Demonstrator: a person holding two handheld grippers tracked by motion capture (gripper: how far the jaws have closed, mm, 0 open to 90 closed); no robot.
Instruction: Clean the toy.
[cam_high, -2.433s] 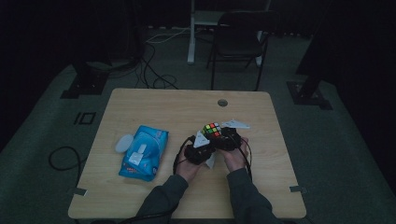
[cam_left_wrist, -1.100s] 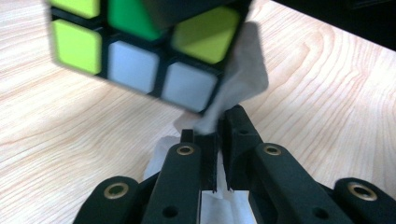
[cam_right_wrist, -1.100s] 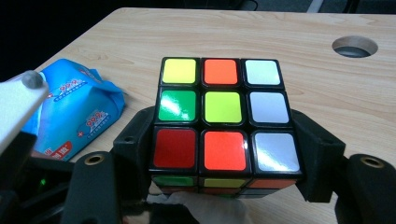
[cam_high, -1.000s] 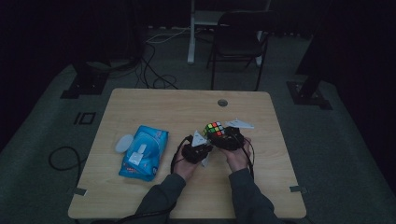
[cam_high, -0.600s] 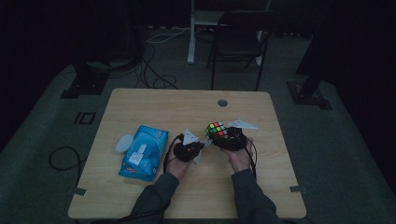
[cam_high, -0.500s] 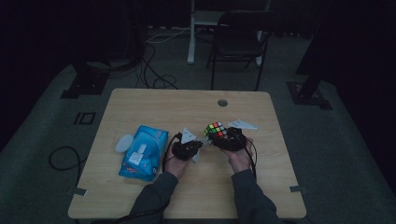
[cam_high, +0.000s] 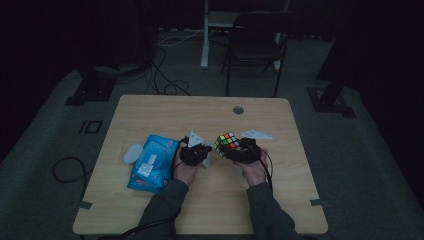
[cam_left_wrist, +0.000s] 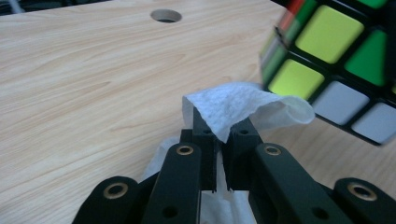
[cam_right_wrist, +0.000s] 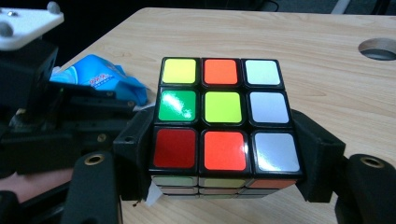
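A Rubik's cube (cam_right_wrist: 223, 126) sits mid-frame, clamped between the right gripper (cam_right_wrist: 224, 158) fingers (cam_right_wrist: 317, 154). A blue wipes pack (cam_right_wrist: 100, 74) lies at left on the worktop (cam_right_wrist: 303, 46).

Left gripper (cam_high: 206, 156) (holding wipe (cam_left_wrist: 243, 105)) left cube (cam_high: 226, 142).

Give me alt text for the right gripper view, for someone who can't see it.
The right gripper clamps a scrambled puzzle cube between its two black jaws above a light wooden table. The left gripper sits close at the left, with a blue wipes pack behind it and a round hole at the right edge.
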